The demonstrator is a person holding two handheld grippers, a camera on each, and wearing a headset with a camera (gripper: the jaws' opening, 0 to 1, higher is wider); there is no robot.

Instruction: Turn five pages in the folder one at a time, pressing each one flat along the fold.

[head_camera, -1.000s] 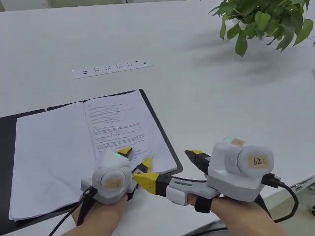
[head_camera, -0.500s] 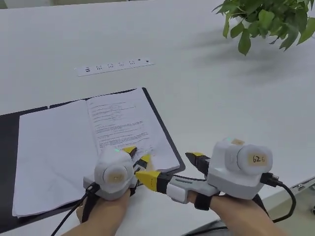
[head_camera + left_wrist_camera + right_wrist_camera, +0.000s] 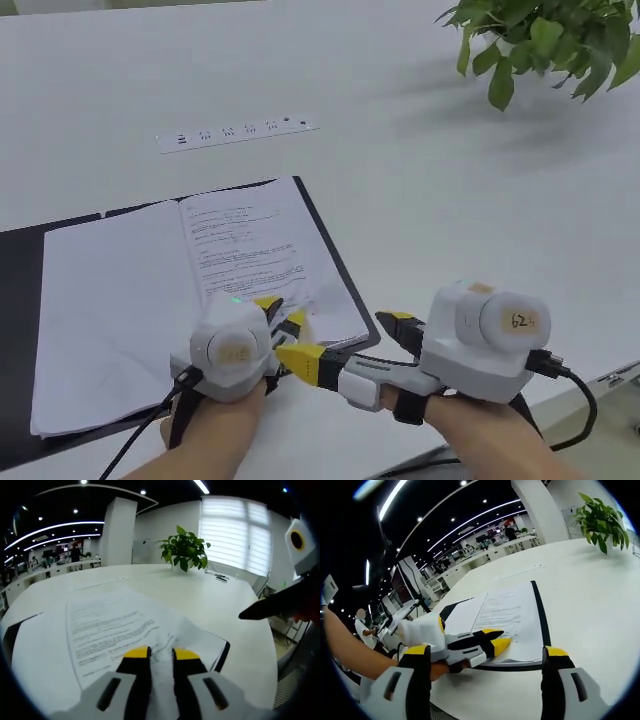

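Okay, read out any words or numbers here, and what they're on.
"62", then an unclear mark: pale sticker on the right gripper.
Orange sticker on the left gripper: blurred, unreadable.
Printed page in the folder: too small to read.
Power strip markings: too small to read.

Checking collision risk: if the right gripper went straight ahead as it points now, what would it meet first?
Probably the left gripper, just before the corner of the folder; depth is unclear.
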